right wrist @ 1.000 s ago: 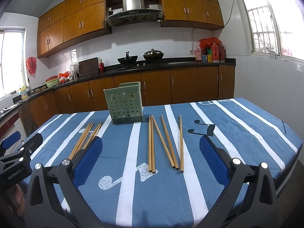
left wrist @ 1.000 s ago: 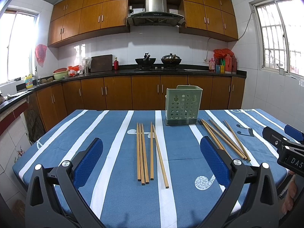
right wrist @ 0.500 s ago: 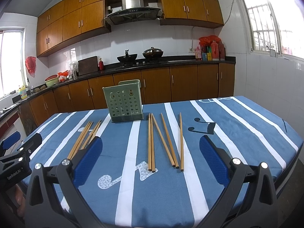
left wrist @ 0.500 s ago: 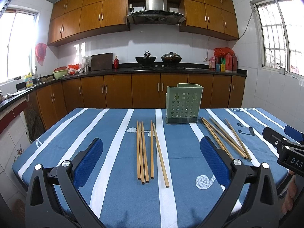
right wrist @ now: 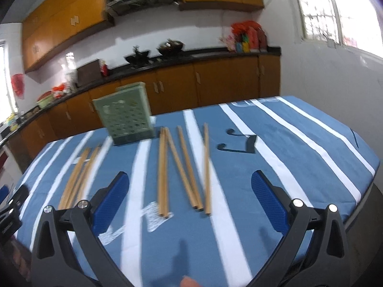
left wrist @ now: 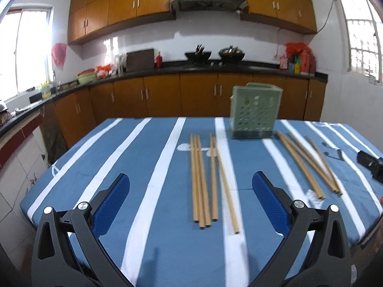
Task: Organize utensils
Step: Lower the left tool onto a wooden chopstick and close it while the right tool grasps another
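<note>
Both hand-held grippers (left wrist: 191,201) (right wrist: 190,199) agape above chopsticks (left wrist: 203,181), right tilted.

Both wrist views low over table's near edge, facing kitchen counter; right view tilted. Shared: green holder (left wrist: 255,111) (right wrist: 124,117), chopsticks (left wrist: 203,179) (right wrist: 184,167).

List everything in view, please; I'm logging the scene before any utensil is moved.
utensil holder: one, pale green, perforated, upright at the table's far side.
left chopsticks: five, wooden, lying loose left of the holder.
right chopsticks: five, wooden, lying loose right of the holder.
tablecloth: one, blue with white stripes, covering the table.
woks: two, dark, on the back counter.
left gripper: blue pads, open, over the left chopsticks.
right gripper: blue pads, open, over the right chopsticks.
</note>
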A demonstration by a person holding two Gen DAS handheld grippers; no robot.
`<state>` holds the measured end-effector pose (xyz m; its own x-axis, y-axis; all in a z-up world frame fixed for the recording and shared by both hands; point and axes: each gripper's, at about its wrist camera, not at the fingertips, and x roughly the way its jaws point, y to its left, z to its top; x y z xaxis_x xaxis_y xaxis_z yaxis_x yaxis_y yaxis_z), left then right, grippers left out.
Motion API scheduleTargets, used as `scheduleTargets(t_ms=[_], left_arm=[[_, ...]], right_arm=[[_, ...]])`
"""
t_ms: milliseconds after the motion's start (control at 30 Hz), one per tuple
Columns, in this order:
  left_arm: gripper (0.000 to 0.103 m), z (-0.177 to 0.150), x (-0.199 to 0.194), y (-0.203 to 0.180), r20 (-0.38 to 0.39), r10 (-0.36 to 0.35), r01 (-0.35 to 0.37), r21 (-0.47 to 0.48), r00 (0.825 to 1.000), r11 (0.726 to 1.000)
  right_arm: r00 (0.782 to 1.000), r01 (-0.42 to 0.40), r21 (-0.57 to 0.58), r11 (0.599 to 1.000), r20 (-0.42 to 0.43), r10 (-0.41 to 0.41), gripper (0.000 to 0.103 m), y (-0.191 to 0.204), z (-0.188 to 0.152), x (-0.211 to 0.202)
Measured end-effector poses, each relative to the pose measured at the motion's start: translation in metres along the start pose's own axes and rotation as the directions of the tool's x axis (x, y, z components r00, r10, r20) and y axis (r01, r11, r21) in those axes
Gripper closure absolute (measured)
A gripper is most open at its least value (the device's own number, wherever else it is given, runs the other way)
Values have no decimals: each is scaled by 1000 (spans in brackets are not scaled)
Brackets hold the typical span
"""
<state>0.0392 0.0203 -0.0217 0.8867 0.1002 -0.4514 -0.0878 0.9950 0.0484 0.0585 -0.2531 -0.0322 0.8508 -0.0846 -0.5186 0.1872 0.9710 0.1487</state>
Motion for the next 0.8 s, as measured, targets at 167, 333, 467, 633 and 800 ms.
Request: scheduleTargets(t_ms=[167,333,467,633,800], left_arm=[[2,5,34,20,-128,15,-19,-29,992,999],[4,8,57,34,-185,26,-33,-39,982,999],[16,8,74,33,-230,11,-16,-22,973,1000],[34,5,93,30,-293,-50,45,-24,955,999],[51,3,112,24,-355,-101,100,-23,929,995]], right_arm=[[990,65,57,996,-125,-58,18,-22,18,47],[965,60,77,995,-259,-38,49,-32,23,95],[946,54,50,997,-321,-35,66,-27,20,125],[928,56,14,998,-368,-47,77,-19,14,146],[931,74,-31,997,-356,-80,93,-18,13,148]])
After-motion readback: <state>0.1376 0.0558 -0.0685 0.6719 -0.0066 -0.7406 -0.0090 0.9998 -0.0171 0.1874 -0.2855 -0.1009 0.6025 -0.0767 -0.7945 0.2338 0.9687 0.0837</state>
